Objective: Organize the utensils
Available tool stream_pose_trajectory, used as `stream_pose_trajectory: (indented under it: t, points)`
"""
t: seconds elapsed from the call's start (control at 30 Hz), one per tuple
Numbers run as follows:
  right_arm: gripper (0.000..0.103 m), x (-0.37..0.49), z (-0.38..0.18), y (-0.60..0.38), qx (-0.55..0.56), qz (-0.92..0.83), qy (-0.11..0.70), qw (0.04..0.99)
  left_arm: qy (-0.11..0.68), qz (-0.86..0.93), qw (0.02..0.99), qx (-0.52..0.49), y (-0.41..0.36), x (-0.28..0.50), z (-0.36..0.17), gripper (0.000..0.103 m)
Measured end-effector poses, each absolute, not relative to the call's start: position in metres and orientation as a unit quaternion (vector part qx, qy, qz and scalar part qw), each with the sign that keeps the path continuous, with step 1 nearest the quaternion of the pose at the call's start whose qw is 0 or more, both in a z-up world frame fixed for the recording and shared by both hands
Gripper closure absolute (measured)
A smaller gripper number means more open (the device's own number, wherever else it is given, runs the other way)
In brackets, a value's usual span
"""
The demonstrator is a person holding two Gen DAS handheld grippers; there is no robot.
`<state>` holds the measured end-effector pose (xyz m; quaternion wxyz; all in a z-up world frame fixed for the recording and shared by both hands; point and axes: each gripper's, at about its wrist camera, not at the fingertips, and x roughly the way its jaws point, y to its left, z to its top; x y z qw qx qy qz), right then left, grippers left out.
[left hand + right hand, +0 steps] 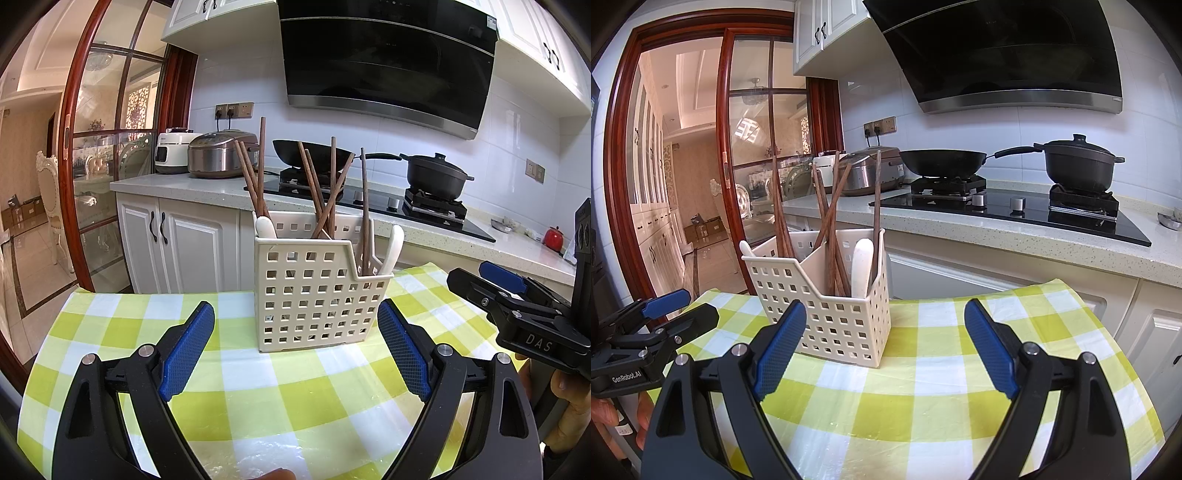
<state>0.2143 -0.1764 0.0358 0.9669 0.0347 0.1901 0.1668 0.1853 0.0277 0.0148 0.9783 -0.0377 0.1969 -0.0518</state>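
A cream perforated utensil caddy (310,299) (831,314) stands upright on the green-and-white checked tablecloth (258,398) (923,398). Several brown wooden chopsticks (325,188) (827,206) lean in its compartments. Two white spoons (392,249) (862,267) stick up among them. My left gripper (297,325) is open a little in front of the caddy, nothing between its blue pads. My right gripper (884,325) is open too, just right of the caddy's near corner, and empty. Each gripper shows at the edge of the other's view (495,280) (676,302).
Behind the table runs a counter with a rice cooker (219,155), a black wok (942,160) and a lidded black pot (1078,164) on a gas hob. A glass sliding door (757,147) stands at the left. A hand (569,417) holds the right gripper's handle.
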Motion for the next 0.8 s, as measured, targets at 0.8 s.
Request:
stream_pose_trajectory:
  t: [0.8]
  points:
    - [0.018,0.2132,0.0358,-0.1750,0.034,0.167,0.190,0.967,0.199,-0.058,0.978,-0.037,0.0224,0.1869,0.0150,0.019]
